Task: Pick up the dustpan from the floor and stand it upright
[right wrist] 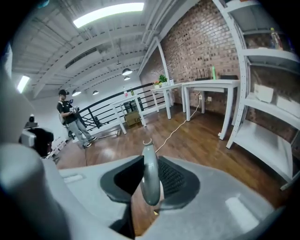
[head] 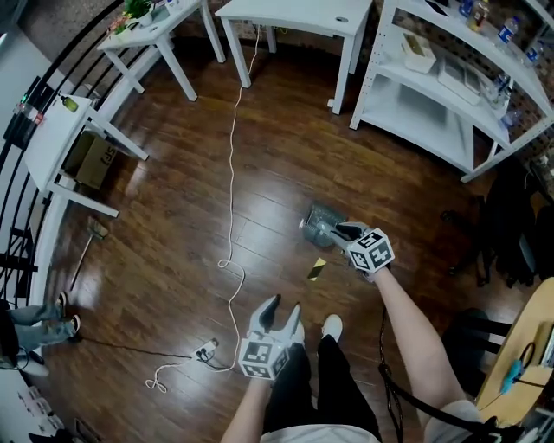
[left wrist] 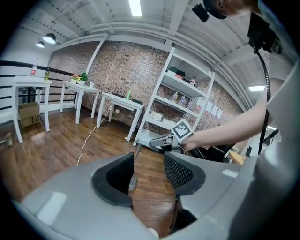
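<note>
The grey dustpan point(head: 320, 225) hangs above the wooden floor in the head view, its pan pointing away from me. My right gripper point(head: 343, 232) is shut on its handle. In the right gripper view the grey handle point(right wrist: 150, 173) stands upright between the two pads, its hooked tip poking out past the jaws. My left gripper point(head: 284, 304) is lower and nearer to my body, open, with nothing between its fingers. In the left gripper view its jaws point(left wrist: 149, 166) frame bare floor, and the right gripper point(left wrist: 161, 143) shows beyond them.
A white cable point(head: 232, 173) runs across the floor to a power strip point(head: 206, 349). A small yellow scrap point(head: 317, 270) lies below the dustpan. White tables point(head: 294, 16) and white shelving point(head: 433, 95) line the back. A person point(head: 39, 318) stands at the far left.
</note>
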A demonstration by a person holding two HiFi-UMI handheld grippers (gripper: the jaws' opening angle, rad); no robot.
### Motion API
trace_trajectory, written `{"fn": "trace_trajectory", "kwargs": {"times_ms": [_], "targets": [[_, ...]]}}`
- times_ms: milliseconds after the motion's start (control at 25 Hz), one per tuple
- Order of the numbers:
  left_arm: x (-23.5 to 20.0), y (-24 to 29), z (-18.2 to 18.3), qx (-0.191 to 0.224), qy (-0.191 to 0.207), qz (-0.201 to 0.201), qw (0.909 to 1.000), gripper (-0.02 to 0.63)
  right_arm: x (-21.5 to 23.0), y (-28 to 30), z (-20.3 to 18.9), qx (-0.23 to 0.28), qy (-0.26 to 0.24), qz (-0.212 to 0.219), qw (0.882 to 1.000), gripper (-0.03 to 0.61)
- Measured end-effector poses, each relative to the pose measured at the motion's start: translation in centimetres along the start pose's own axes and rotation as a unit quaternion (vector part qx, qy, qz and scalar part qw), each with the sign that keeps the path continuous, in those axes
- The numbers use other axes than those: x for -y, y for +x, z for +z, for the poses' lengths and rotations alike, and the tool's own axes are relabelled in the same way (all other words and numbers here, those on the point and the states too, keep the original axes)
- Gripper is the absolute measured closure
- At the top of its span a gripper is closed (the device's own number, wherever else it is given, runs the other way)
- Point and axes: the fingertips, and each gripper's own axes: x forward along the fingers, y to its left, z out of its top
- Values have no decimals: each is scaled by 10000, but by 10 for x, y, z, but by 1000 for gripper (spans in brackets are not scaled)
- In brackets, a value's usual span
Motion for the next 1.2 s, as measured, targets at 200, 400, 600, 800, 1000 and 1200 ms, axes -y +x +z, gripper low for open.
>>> {"fn": "trace_trajectory", "kwargs": {"times_ms": [200, 400, 600, 800, 1000, 1200], "targets": [[-5, -9, 0, -104, 280, -134, 9995, 390, 42, -11, 31, 333, 249, -701, 9967, 389], [19, -29, 16, -45, 280, -531, 9982, 376, -2, -103, 40, 1168, 8, -1040, 9877, 337], [56, -61, 65, 374, 658, -747, 9943, 376, -115, -229, 32, 1926, -183, -1371, 9715, 287], [119, -107, 110, 1041, 1235, -639, 9848, 347, -205, -351, 30, 2743, -318, -2008, 9399, 258], [211, -171, 111, 1715, 1839, -431, 9669, 336, -257, -439, -4, 3057, -861, -2253, 9211, 258], [313, -239, 46, 1754, 1600, -169, 9713, 331, -309, -532, -65, 3451, -436, -1977, 9165, 258]]}}
